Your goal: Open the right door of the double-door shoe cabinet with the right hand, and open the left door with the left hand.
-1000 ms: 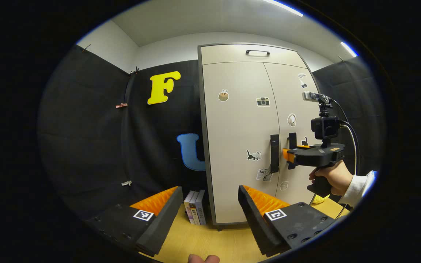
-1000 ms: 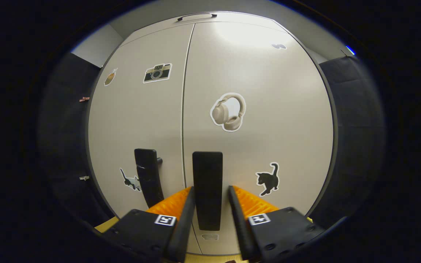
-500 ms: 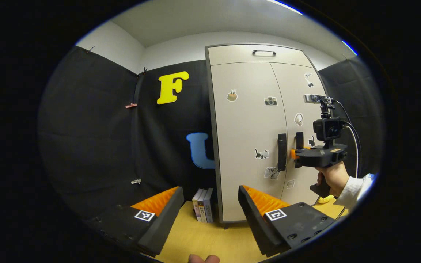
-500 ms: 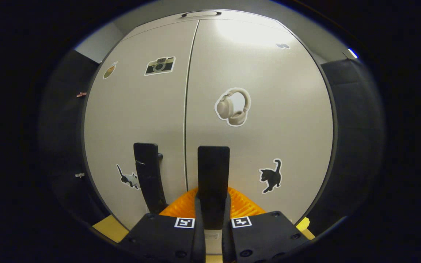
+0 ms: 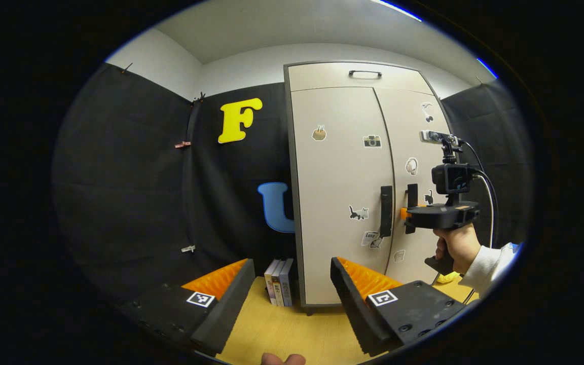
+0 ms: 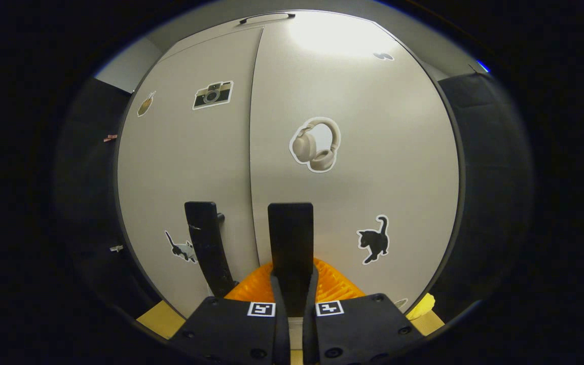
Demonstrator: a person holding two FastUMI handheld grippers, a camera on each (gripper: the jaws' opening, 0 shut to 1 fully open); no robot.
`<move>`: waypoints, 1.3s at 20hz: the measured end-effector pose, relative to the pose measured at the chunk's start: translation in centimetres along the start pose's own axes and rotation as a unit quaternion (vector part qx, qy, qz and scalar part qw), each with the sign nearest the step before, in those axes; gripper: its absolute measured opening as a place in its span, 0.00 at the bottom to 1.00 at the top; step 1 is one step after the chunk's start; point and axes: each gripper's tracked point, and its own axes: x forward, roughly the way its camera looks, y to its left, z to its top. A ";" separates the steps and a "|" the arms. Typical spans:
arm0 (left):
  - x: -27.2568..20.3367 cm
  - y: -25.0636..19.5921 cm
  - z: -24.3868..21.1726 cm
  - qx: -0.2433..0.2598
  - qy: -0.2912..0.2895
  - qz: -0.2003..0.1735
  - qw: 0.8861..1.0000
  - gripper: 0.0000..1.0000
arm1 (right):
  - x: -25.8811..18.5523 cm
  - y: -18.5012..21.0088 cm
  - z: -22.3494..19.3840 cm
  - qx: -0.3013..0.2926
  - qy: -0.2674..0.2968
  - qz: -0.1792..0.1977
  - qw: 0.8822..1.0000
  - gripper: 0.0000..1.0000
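Now that your right tool [image 6: 292, 296] has clamped shut on the right door handle [image 6: 290, 238], pull that door open. Your left tool [image 5: 289, 296] hangs wide apart, well short of the left door handle [image 5: 386, 218].

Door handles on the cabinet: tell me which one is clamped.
The right door's handle, beside the black cat sticker, sits clamped in the right hand-held gripper; the left door's handle stands free.

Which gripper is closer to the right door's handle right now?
Right. The right gripper is clamped on the right door handle; the left gripper hangs open, well back from the cabinet.
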 end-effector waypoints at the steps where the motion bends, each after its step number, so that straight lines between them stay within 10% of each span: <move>1: -0.1 0.0 -0.1 0.001 0.000 0.000 1.000 0.94 | 0.0 -0.1 -0.1 0.009 -0.003 0.003 1.000 0.13; 26: 2.6 -5.9 0.2 -0.005 -0.007 -0.031 0.999 0.94 | -6.7 -3.9 1.2 0.002 -0.016 0.042 0.999 0.10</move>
